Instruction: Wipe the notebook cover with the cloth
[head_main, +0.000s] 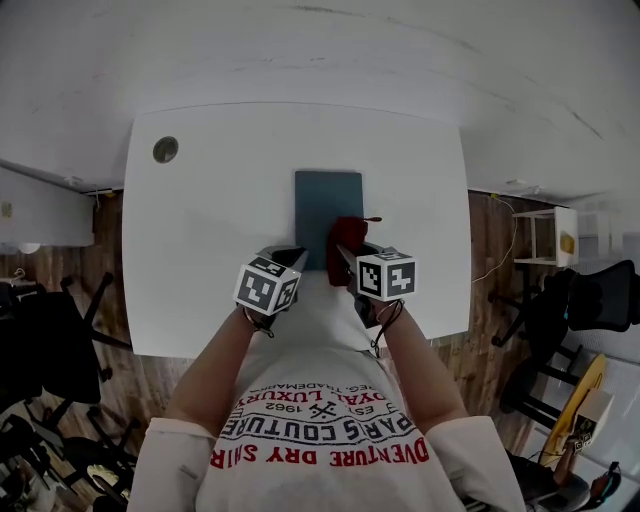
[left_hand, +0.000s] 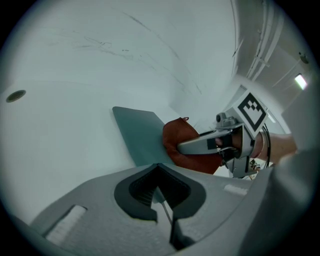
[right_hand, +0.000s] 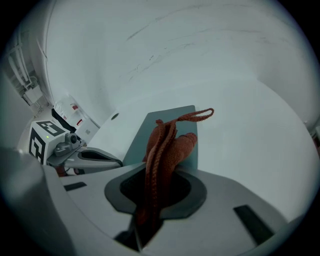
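Observation:
A dark teal notebook (head_main: 328, 200) lies flat in the middle of the white table (head_main: 210, 220). A red cloth (head_main: 348, 234) rests on its near right part, and my right gripper (head_main: 345, 254) is shut on it. In the right gripper view the cloth (right_hand: 167, 145) hangs bunched out of the jaws over the notebook (right_hand: 137, 145), a loop of it trailing forward. My left gripper (head_main: 293, 258) is at the notebook's near left corner. In the left gripper view its jaws are together, with the corner of the notebook (left_hand: 140, 135) running in between them.
A round cable hole (head_main: 165, 149) sits in the table's far left corner. Dark office chairs (head_main: 50, 350) stand on the wood floor to the left, and another chair (head_main: 590, 300) to the right. The table's near edge is just under both grippers.

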